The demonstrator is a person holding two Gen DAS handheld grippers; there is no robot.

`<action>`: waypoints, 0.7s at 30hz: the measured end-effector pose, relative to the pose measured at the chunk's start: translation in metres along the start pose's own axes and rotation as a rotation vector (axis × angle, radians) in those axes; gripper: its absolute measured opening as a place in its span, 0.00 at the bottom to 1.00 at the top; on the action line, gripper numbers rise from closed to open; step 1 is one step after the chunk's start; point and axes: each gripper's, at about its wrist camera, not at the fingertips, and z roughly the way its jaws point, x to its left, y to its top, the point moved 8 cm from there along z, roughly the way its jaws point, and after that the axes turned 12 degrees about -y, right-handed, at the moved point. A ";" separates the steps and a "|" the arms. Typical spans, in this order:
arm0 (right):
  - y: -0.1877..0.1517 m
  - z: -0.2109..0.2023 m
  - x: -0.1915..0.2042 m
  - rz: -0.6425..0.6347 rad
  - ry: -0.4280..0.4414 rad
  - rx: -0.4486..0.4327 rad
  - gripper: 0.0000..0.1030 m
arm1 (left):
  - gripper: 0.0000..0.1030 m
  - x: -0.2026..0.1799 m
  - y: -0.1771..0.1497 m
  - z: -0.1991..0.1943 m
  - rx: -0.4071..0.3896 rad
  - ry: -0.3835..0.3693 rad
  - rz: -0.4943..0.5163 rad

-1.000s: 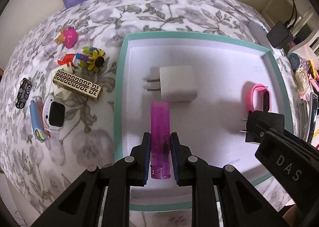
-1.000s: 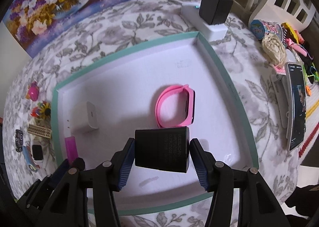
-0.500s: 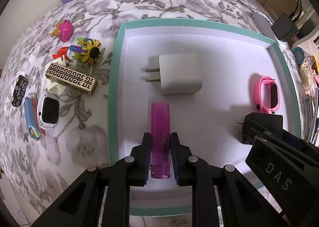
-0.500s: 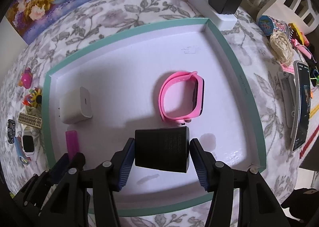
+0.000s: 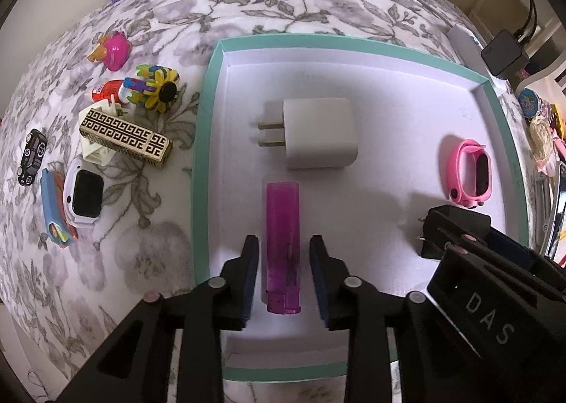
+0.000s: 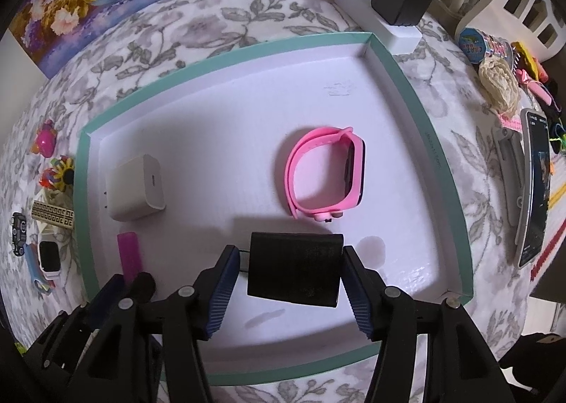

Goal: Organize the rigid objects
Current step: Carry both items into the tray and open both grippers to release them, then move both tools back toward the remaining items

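A teal-rimmed white tray (image 5: 203, 141) (image 6: 406, 84) holds a white charger (image 5: 320, 132) (image 6: 136, 187), a pink smartwatch (image 5: 468, 169) (image 6: 325, 173), a magenta lighter (image 5: 282, 243) (image 6: 129, 254) and a black charger (image 6: 295, 270) (image 5: 449, 229). My left gripper (image 5: 283, 275) is open, its fingers apart on either side of the lighter lying in the tray. My right gripper (image 6: 288, 282) is open around the black charger, which rests on the tray floor with small gaps at both pads.
Left of the tray on the floral cloth lie a patterned gold box (image 5: 125, 137), a white smartwatch (image 5: 85, 194), a toy car (image 5: 32, 157), a flower toy (image 5: 161, 88) and a pink toy (image 5: 113, 47). A power strip (image 6: 378, 21), phone (image 6: 536, 183) and clutter sit right.
Both grippers have opened: the left let go of the magenta lighter, the right let go of the black charger. Both objects now rest in the tray.
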 end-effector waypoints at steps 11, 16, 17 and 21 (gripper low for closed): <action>0.006 -0.033 0.004 0.011 0.035 -0.095 0.63 | 0.46 0.016 0.013 -0.035 -0.076 -0.046 -0.058; 0.009 -0.042 0.001 0.031 0.047 -0.120 0.63 | 0.47 0.041 0.021 -0.053 -0.128 -0.010 -0.126; 0.009 -0.043 0.002 0.030 0.048 -0.124 0.63 | 0.47 0.049 0.023 -0.055 -0.138 0.006 -0.143; 0.008 -0.042 0.007 0.019 0.049 -0.124 0.63 | 0.55 0.078 0.028 -0.066 -0.171 0.060 -0.206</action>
